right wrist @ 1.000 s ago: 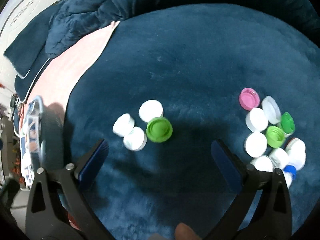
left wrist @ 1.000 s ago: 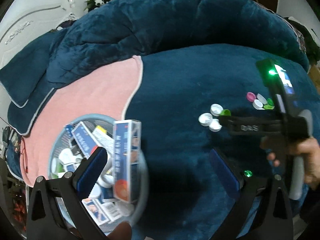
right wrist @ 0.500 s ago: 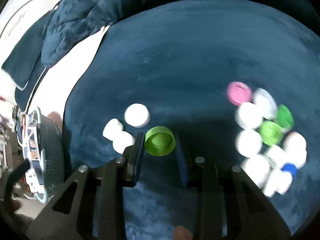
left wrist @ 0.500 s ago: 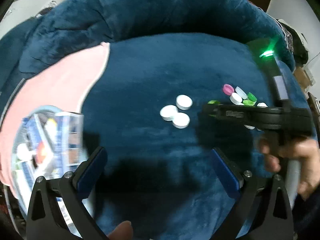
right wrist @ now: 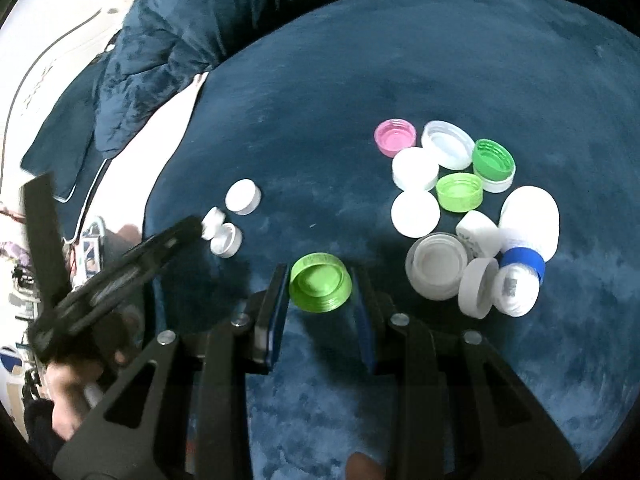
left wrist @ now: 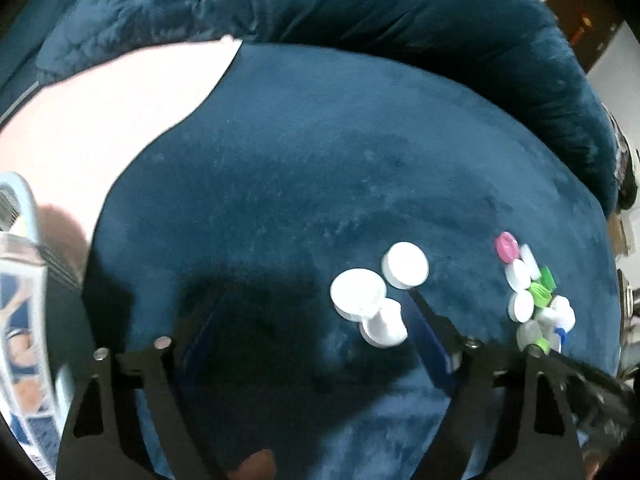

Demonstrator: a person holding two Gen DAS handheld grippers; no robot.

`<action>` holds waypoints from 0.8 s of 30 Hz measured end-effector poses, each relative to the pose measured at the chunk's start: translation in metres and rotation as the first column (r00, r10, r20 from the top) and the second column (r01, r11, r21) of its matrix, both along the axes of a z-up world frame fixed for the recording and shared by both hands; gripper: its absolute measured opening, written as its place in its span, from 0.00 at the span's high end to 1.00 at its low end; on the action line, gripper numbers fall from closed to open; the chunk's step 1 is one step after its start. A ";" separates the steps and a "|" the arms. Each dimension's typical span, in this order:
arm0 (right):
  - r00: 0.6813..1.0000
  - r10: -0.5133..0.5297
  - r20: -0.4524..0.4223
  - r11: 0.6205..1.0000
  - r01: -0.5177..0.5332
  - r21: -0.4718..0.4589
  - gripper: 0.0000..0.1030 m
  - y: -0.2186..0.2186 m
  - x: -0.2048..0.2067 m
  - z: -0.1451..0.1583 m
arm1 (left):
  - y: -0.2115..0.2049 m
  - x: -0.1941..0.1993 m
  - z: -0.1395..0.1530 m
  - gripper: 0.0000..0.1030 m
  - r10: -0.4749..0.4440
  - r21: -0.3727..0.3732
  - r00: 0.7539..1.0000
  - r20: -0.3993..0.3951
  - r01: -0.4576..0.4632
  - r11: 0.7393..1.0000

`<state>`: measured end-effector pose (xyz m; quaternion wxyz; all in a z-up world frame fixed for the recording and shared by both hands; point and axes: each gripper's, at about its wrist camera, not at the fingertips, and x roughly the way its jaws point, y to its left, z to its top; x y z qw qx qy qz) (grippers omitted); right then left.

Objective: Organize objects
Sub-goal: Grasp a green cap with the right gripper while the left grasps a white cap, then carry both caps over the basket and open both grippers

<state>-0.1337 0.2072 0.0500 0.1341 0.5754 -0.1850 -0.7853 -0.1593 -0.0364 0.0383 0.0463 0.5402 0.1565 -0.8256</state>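
My right gripper (right wrist: pixel 320 294) is shut on a light green bottle cap (right wrist: pixel 321 287), held open side up just above the blue cushion (right wrist: pixel 440 60). To its right lies a pile of caps (right wrist: pixel 452 188), white, green and pink, with a small white bottle (right wrist: pixel 520 248). Three white caps (left wrist: pixel 376 296) sit close together on the cushion; in the left wrist view they lie just beyond my right fingertip. My left gripper (left wrist: pixel 308 316) is open and empty, low over the cushion. The pile also shows in the left wrist view (left wrist: pixel 532 288).
A round basket (left wrist: pixel 24 280) with small boxes sits at the far left on a pink sheet (left wrist: pixel 100 120). A dark blue quilt (left wrist: pixel 320 8) is bunched up behind the cushion. My left gripper's body (right wrist: pixel 112 272) reaches in from the left of the right wrist view.
My right gripper closed on the green cap and carried it right, toward the pile. My left gripper let go of the box at the basket and swung right to the three white caps.
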 end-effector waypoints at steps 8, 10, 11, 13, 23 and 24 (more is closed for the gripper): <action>1.000 0.013 0.000 1.000 -0.013 -0.002 0.69 0.002 0.004 -0.001 | 0.002 -0.007 -0.011 0.58 -0.040 0.039 0.999 0.014 0.039 0.998; 1.000 0.016 -0.003 1.000 -0.016 0.002 0.69 0.001 0.005 -0.001 | 0.002 -0.006 -0.011 0.70 -0.050 0.047 0.999 0.018 0.049 0.998; 1.000 0.018 -0.005 1.000 -0.018 0.002 0.69 0.001 0.006 0.000 | 0.002 -0.005 -0.011 0.70 -0.052 0.050 0.999 0.016 0.051 0.997; 1.000 0.019 -0.011 1.000 -0.019 0.004 0.69 0.001 0.007 0.003 | 0.002 -0.002 -0.008 0.70 -0.058 0.057 0.998 0.013 0.057 0.997; 0.995 0.064 -0.078 0.998 -0.065 -0.012 0.69 -0.030 0.012 0.036 | -0.007 0.032 0.049 0.70 -0.076 0.018 0.996 -0.046 0.077 0.997; 0.994 0.072 -0.087 0.997 -0.073 -0.016 0.69 -0.035 0.012 0.040 | -0.014 0.038 0.060 0.70 -0.068 0.013 0.996 -0.059 0.069 0.998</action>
